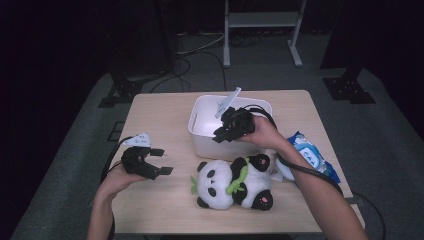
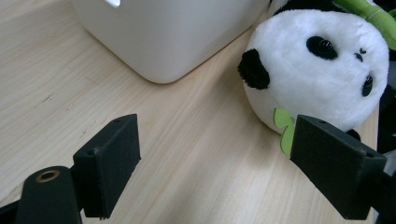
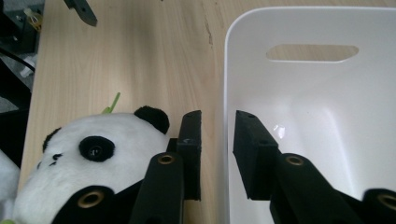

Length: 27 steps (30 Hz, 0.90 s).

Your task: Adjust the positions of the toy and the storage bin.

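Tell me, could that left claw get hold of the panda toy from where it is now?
Probably yes. The left claw is open and points at the panda toy, with bare table between them. The white bin stands off to one side, and the right claw is busy at the bin's rim.

Light wood tabletop (image 1: 165, 107) on grey carpet, dark room behind. White bin (image 1: 202, 131) sits near the tabletop's middle, toward the far edge. Right claw (image 1: 223, 134) is at the bin's near wall — one jaw looks inside, one outside, can't tell if they pinch it. Right hand (image 1: 264, 132) holds it from the right-edge side. Left claw (image 1: 161, 161) hovers near the left edge, jaws spread apart, nothing between them. Plush panda (image 1: 232, 182) lies on its side near the near edge, just in front of the bin, green leaf at its neck. Blue-white packet (image 1: 311, 155) lies by the right edge — partly under the right forearm.
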{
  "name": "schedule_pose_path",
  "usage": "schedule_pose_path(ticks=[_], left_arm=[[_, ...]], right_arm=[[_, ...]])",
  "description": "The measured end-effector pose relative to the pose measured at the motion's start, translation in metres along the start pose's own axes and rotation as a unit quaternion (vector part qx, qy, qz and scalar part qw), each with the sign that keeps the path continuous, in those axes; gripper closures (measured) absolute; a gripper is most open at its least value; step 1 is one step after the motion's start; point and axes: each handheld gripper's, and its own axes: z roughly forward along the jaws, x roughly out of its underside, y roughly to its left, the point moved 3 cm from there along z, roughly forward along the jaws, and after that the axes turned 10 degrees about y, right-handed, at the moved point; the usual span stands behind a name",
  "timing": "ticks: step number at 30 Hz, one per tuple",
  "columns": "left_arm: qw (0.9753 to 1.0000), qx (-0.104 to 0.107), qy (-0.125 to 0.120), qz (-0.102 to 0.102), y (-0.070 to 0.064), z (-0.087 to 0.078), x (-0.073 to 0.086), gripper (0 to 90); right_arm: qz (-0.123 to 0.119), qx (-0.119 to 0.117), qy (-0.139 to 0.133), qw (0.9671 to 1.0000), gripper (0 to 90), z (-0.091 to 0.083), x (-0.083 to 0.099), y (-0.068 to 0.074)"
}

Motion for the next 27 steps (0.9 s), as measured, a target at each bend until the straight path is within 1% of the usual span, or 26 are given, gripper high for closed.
schedule_pose_path(ticks=[2,4,6,7,9,11,12,13,14,15,16,19,23,27], left_arm=[[1.0,0.0,-0.002,-0.002,0.0,-0.001,0.0,14.6],[1.0,-0.001,-0.002,-0.002,0.001,-0.001,0.0,14.6],[1.0,0.0,-0.003,-0.002,0.001,-0.002,0.001,14.6],[1.0,0.0,-0.003,-0.002,0.001,-0.002,0.001,14.6],[1.0,0.0,-0.003,-0.002,0.001,-0.001,0.0,14.6],[1.0,0.0,-0.003,-0.002,0.001,-0.001,0.0,14.6],[1.0,0.001,-0.003,-0.002,0.0,-0.001,0.0,14.6],[1.0,0.001,-0.002,-0.001,0.0,0.0,0.0,14.6],[1.0,0.001,-0.002,-0.001,0.0,0.0,0.0,14.6],[1.0,0.001,-0.002,-0.002,0.0,0.0,0.0,14.6],[1.0,0.001,-0.002,-0.002,0.0,0.0,0.0,14.6],[1.0,0.0,-0.001,-0.001,0.0,0.0,0.0,14.6],[1.0,-0.002,-0.001,-0.002,0.001,0.0,0.001,14.6],[1.0,-0.005,0.0,-0.004,0.003,-0.001,0.003,14.6]], right_arm=[[-0.002,-0.003,0.004,1.0,75.8,0.003,-0.001,0.001],[-0.005,0.002,0.008,1.0,79.1,0.005,-0.002,0.001],[0.003,-0.006,0.008,0.9999,81.5,0.006,-0.002,0.0],[0.001,-0.007,0.008,0.9999,83.5,0.006,-0.001,0.0],[-0.001,-0.017,0.009,0.9998,83.9,0.006,-0.001,0.001],[-0.008,-0.017,0.013,0.9997,83.8,0.006,-0.001,0.003],[-0.01,-0.017,0.015,0.9997,82.7,0.006,-0.001,0.005],[-0.01,-0.019,0.013,0.9997,79.5,0.006,-0.001,0.005],[-0.01,-0.019,0.013,0.9997,79.5,0.006,-0.001,0.005],[-0.003,-0.018,0.01,0.9998,72.9,0.004,0.001,0.006],[-0.005,-0.019,0.007,0.9998,72.8,0.002,0.002,0.008],[-0.003,-0.014,-0.011,0.9998,67.6,-0.007,0.007,0.013],[-0.003,-0.008,-0.023,0.9997,63.6,-0.021,0.017,0.024],[-0.001,-0.014,-0.031,0.9994,59.5,-0.031,0.029,0.036]])
